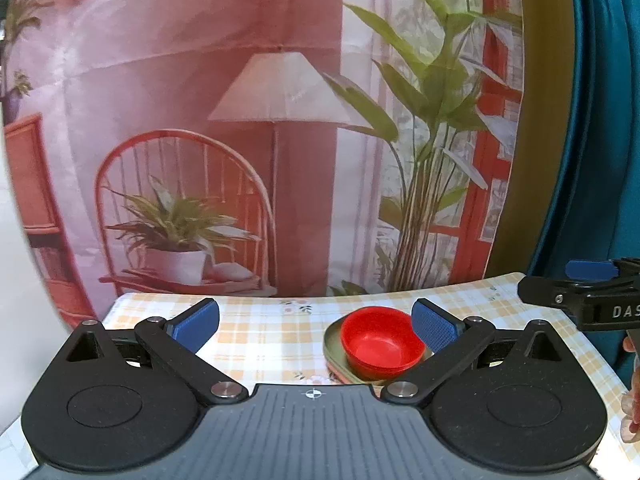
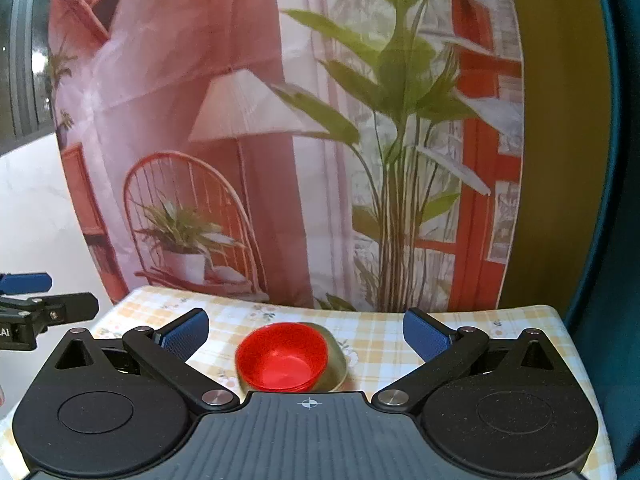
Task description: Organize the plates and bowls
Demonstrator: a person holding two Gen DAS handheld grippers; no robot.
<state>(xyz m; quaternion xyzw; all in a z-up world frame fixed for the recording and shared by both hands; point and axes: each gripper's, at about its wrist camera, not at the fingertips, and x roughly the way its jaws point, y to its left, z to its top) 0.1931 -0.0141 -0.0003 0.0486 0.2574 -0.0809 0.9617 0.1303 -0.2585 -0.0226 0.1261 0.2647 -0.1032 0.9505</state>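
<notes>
Checked tablecloth [image 1: 260, 332] carrying red bowl [image 1: 380, 342] nested in green plate [image 1: 334, 350]; left gripper [image 1: 316, 322] and right gripper [image 2: 306, 336] both released, empty.

We see a tabletop [image 1: 260, 332] covered in a yellow-and-white checked cloth with small flower prints. Directly on it sits one olive-green plate [image 1: 334, 354], near the middle, towards the back edge. A red bowl [image 1: 380, 340] rests in that plate, upright, looks like a stack of nested red bowls judging by the layered rims. From the right wrist view we get the same: plate [image 2: 336, 364] on cloth, bowl [image 2: 282, 356] inside it.
</notes>
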